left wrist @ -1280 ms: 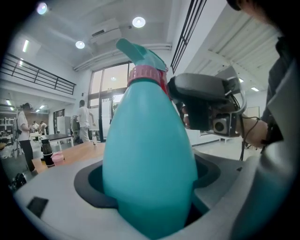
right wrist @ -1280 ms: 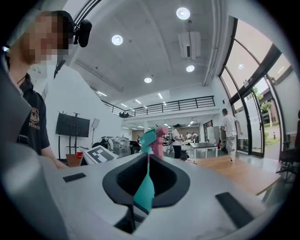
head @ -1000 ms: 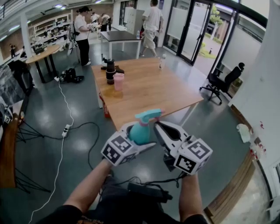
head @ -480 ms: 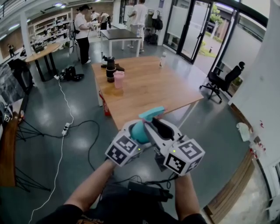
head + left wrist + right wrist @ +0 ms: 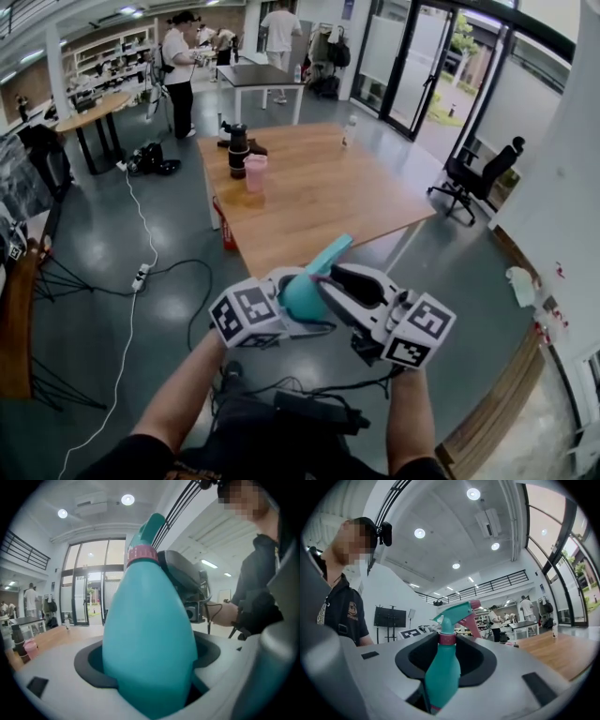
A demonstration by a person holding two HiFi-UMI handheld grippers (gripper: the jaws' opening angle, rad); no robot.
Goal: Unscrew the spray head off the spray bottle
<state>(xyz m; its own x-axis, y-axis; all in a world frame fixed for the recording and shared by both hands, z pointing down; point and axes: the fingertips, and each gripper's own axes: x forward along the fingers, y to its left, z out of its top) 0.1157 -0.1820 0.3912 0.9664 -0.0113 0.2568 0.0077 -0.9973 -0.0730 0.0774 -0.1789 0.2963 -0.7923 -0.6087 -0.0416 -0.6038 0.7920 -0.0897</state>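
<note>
The left gripper is clamped on the fat teal body of the bottle, which it holds in the air in front of the person, above the floor and just short of the near corner of the wooden table. In the left gripper view the body fills the gap between the jaws and both pads press on it. The bottle tilts up and away, so its spray head points toward the table. The head sits on the neck, above the pink collar. The right gripper comes in from the right, just beside the neck. Its jaws have just been closing but stand fairly wide: in the right gripper view the neck and collar stand between them, with dark gaps at either side. A pink cup stands on the table's far side, well apart from the bottle.
</note>
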